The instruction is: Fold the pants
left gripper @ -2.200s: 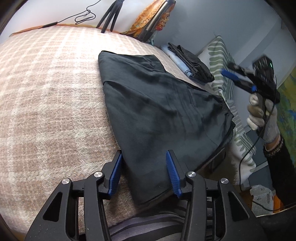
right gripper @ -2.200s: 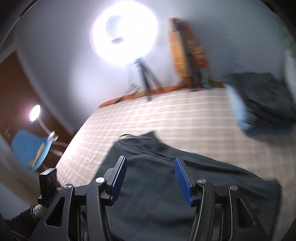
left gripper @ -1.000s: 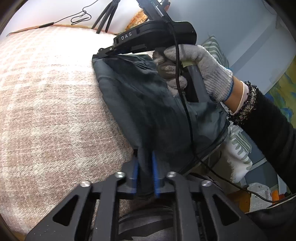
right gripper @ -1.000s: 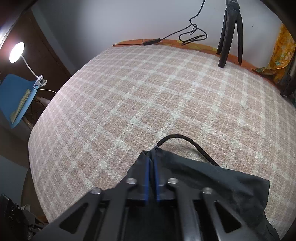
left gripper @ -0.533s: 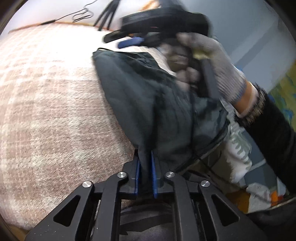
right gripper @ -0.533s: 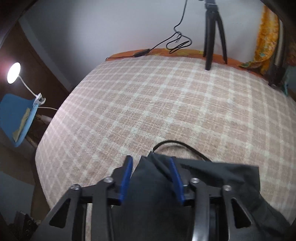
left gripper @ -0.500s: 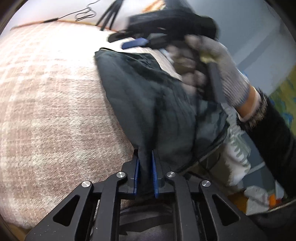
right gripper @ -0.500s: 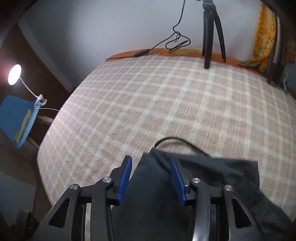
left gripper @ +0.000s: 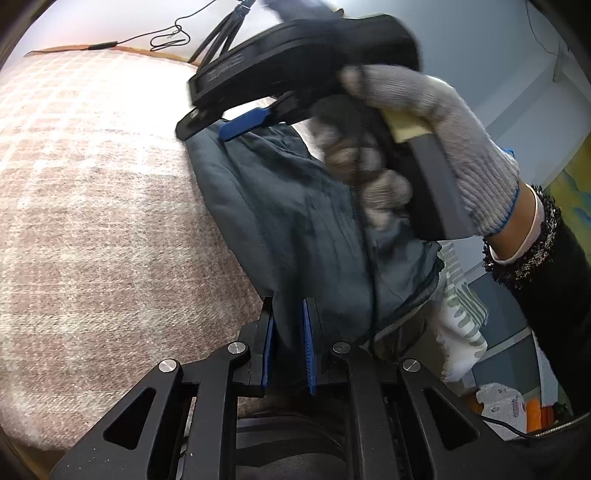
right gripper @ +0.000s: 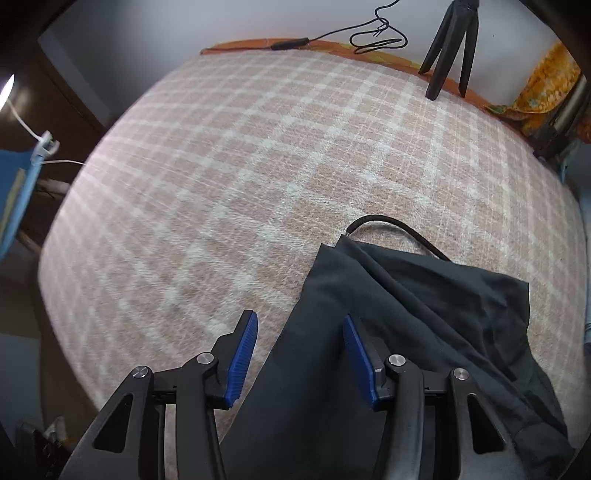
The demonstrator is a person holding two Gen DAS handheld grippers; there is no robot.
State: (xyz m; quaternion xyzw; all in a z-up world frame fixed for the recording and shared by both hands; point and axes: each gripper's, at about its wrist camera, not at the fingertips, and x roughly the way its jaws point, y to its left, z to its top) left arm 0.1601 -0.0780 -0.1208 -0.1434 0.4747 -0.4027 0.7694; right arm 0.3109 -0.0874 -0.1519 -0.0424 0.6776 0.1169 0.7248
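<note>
Dark grey pants (left gripper: pixel 280 206) lie on a pink plaid bed cover (left gripper: pixel 92 206), bunched along the bed's right side. My left gripper (left gripper: pixel 287 328) is shut on the pants' near edge. In the right wrist view the pants (right gripper: pixel 388 332) lie folded over, with a black drawstring (right gripper: pixel 391 225) looping out at the far corner. My right gripper (right gripper: pixel 297 347) is open above the pants' left edge and holds nothing. It also shows in the left wrist view (left gripper: pixel 236 122), held by a gloved hand (left gripper: pixel 424 147) over the pants' far end.
A black tripod (right gripper: pixel 448 48) and a cable (right gripper: pixel 369 33) stand at the far edge of the bed (right gripper: pixel 221 166). An orange cloth (right gripper: pixel 543 92) lies at the far right. A leaf-print pillow (left gripper: pixel 461 314) hangs off the bed's right side.
My right gripper has opened wider, let go of the pants' far corner and drawn back over the fabric. My left gripper stays shut on the near edge.
</note>
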